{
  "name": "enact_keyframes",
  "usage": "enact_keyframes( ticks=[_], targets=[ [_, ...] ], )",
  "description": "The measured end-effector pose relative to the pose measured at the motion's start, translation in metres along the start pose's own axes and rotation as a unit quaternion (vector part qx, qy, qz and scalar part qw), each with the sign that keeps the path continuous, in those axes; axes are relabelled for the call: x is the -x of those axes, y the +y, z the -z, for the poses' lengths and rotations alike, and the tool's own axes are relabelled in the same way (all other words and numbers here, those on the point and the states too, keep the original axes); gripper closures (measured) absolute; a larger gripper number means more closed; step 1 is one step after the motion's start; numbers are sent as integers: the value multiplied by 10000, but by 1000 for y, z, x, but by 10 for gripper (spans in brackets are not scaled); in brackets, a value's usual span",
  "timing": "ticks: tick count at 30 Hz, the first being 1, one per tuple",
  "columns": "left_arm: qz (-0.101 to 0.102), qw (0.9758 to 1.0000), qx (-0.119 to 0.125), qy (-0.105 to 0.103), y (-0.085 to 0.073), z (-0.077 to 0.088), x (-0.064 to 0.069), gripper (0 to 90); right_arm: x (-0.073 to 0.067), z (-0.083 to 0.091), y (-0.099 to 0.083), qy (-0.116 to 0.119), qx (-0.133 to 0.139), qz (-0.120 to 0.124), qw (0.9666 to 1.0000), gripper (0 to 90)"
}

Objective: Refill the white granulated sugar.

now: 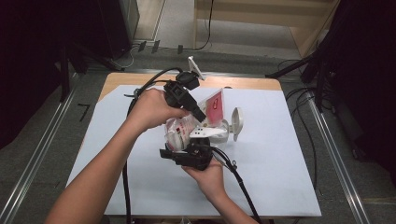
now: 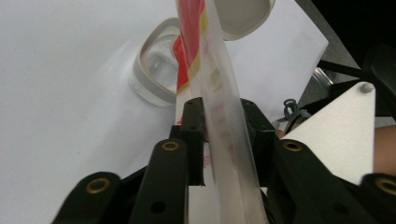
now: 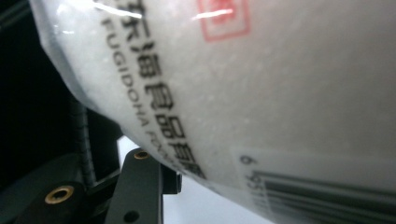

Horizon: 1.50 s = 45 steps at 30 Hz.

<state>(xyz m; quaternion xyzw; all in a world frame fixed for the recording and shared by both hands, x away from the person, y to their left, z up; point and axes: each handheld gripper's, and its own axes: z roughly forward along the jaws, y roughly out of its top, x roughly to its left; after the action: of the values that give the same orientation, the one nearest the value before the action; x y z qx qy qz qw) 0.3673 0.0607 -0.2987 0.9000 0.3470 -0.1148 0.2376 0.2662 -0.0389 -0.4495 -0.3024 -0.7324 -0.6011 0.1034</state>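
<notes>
A plastic bag of white granules with red print hangs tilted over the middle of the table, held between both grippers. My left gripper comes down from the upper left and is shut on the flat, sealed part of the bag; both jaws press on the film. My right gripper holds the bag's full lower end from below. In the right gripper view the bulging bag, with black lettering and a barcode, lies against the one jaw that shows. A clear container stands just beyond the bag, its hinged lid open.
A white sheet covers the wooden table, with bare room at its left, right and front. Black cables trail from both grippers over the table's front and left. Dark stands and floor cables surround the table.
</notes>
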Motion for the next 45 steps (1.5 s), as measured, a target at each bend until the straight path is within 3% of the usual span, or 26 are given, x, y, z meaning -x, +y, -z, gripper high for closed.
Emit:
enact_keyframes(
  ticks=[4,10,14,21,26,35,45],
  targets=[
    [34,10000,-21,43,0,3,2,789,-4,0,4,101,13,-23,9999,596],
    [82,9999,-62,62,-1,4,3,795,-9,-3,4,2,-79,87,9999,546],
    [58,10000,-57,53,-1,4,3,788,-10,-3,5,-48,-95,80,9999,604],
    [31,10000,44,31,-1,3,3,780,-10,-2,7,-46,-86,40,9999,607],
    [27,10000,19,23,0,3,3,784,-11,-1,7,-88,-190,257,9995,599],
    [55,10000,35,1,-1,3,3,773,-11,-1,8,-104,-183,286,9994,611],
    [76,10000,50,-20,0,3,2,774,-14,-2,8,-263,-283,584,9975,629]
  ],
)
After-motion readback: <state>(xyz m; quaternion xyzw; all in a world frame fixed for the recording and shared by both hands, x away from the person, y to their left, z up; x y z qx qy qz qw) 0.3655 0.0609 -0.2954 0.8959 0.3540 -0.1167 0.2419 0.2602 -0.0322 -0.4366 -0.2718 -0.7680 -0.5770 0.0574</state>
